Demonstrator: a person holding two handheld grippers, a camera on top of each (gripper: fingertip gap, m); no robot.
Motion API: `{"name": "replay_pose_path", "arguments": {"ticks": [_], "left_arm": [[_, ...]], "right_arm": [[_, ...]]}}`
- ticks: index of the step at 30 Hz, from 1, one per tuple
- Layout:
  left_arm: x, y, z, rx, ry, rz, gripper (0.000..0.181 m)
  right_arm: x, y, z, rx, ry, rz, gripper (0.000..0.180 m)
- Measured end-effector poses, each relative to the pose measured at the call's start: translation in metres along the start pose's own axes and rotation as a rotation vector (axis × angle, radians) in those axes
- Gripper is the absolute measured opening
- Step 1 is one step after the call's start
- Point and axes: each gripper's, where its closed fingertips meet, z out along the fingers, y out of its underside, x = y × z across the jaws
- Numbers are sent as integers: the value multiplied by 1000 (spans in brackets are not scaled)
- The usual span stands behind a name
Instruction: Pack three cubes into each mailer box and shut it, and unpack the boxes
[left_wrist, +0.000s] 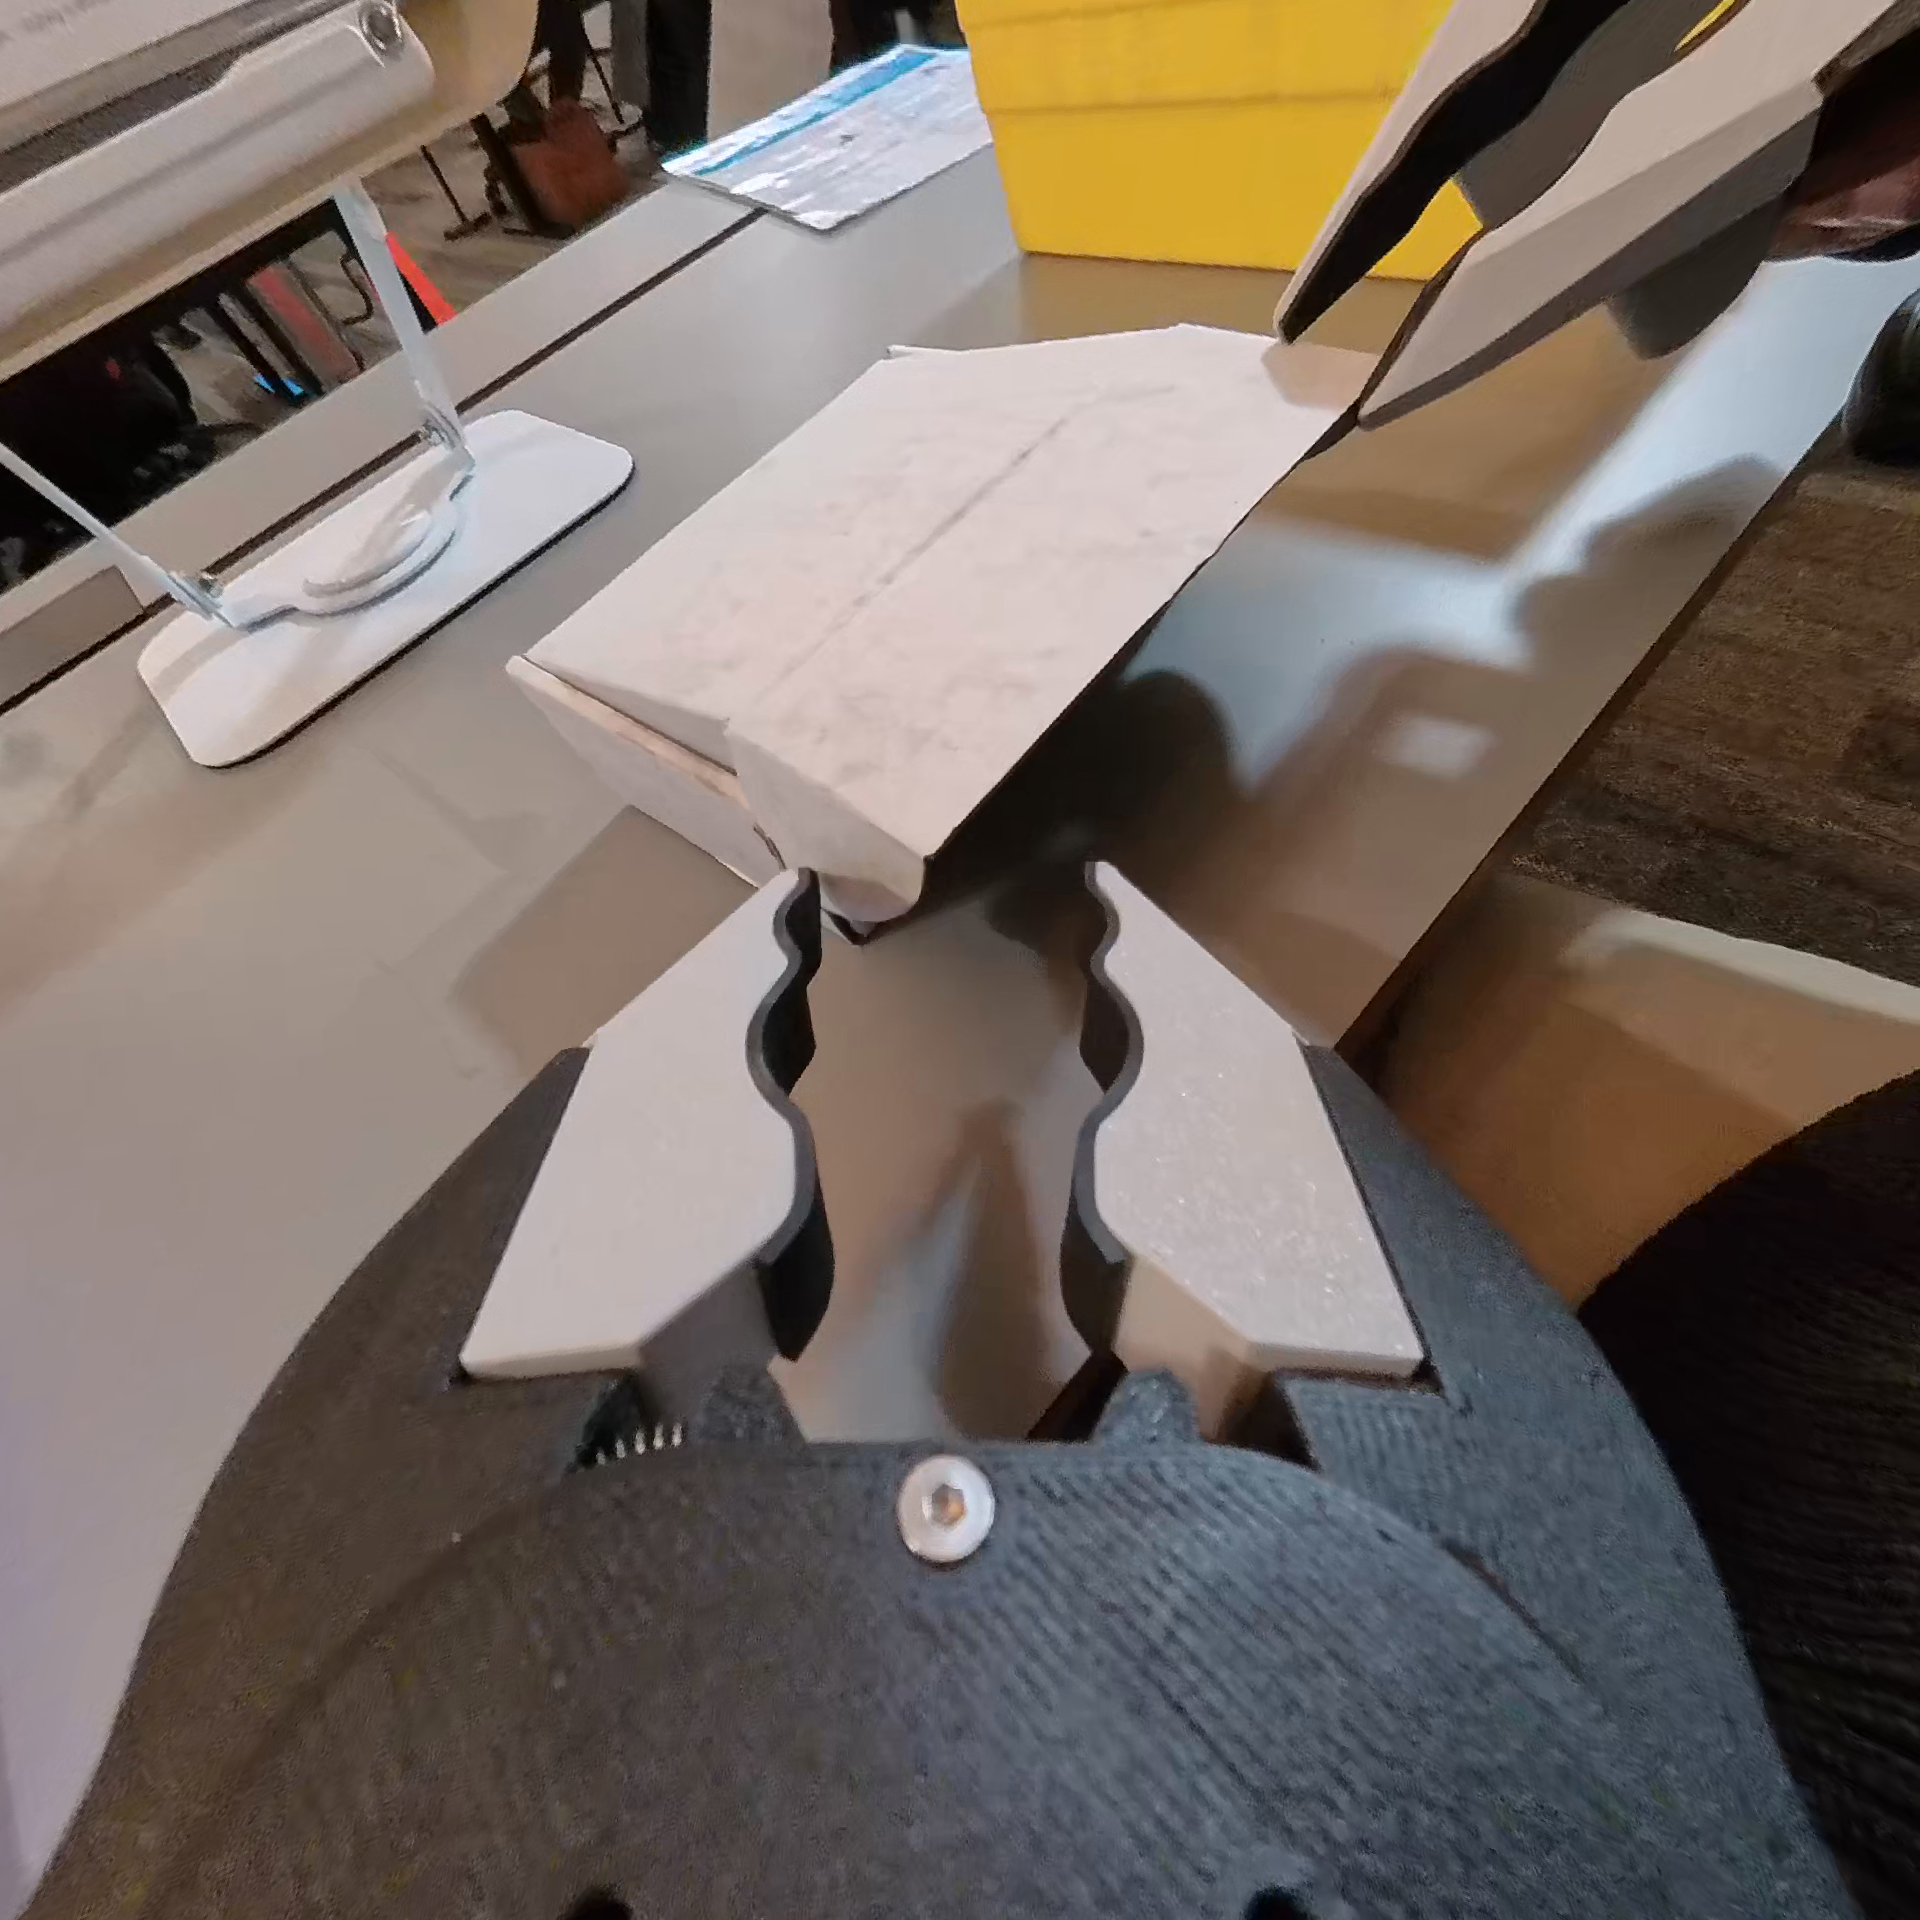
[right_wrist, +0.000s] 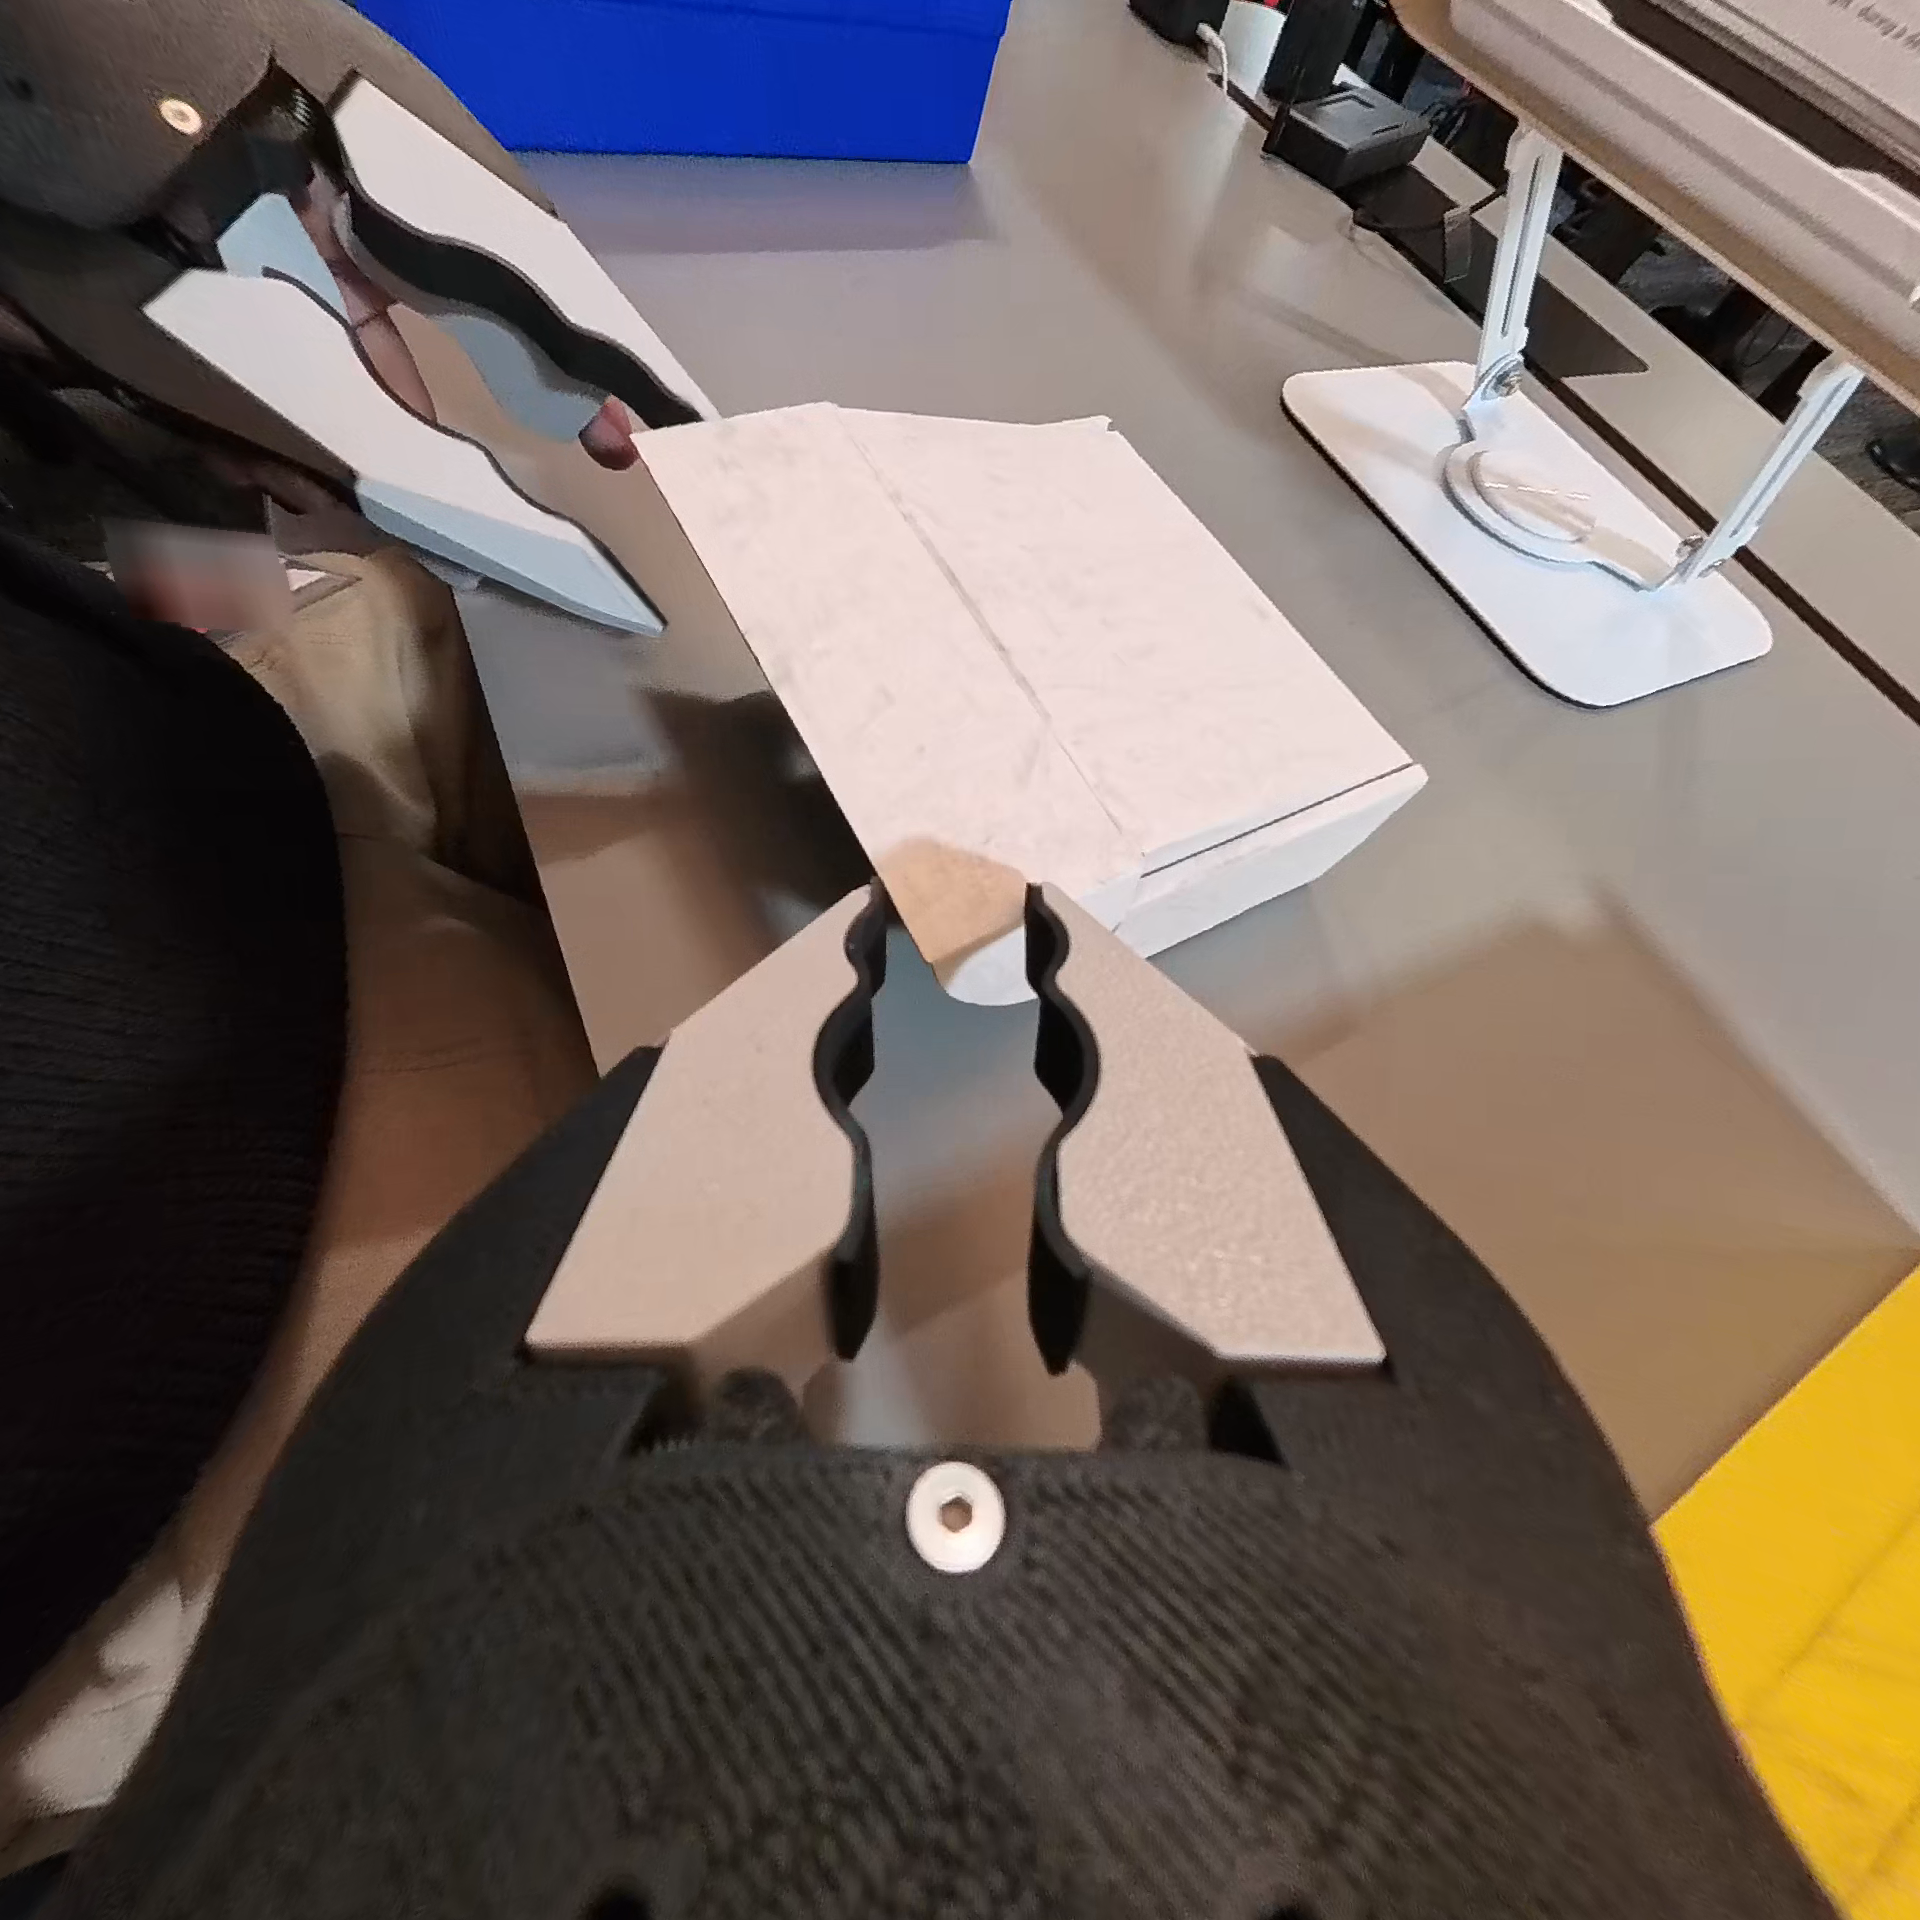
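Two parted, empty grippers, left gripper (left_wrist: 951, 899), right gripper (right_wrist: 956, 909), one white mailer box (left_wrist: 904, 582), lid flap raised

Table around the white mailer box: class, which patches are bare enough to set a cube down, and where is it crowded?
Bare table lies between the mailer box, the blue bin and the white stand base. Crowded: the box's near edge, where the left gripper and right gripper meet its flap.

No legible txt; print on sheet (left_wrist: 852, 135) too blurry.
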Motion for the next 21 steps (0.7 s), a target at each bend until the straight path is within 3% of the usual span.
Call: {"name": "replay_pose_path", "arguments": {"ticks": [10, 21], "left_arm": [[4, -4, 0, 22, 61, -91, 53], [7, 0, 3, 12, 78, -69, 58]], "right_arm": [[-1, 1, 1, -2, -1, -3, 26], [-2, 1, 2, -5, -5, -2, 26]]}}
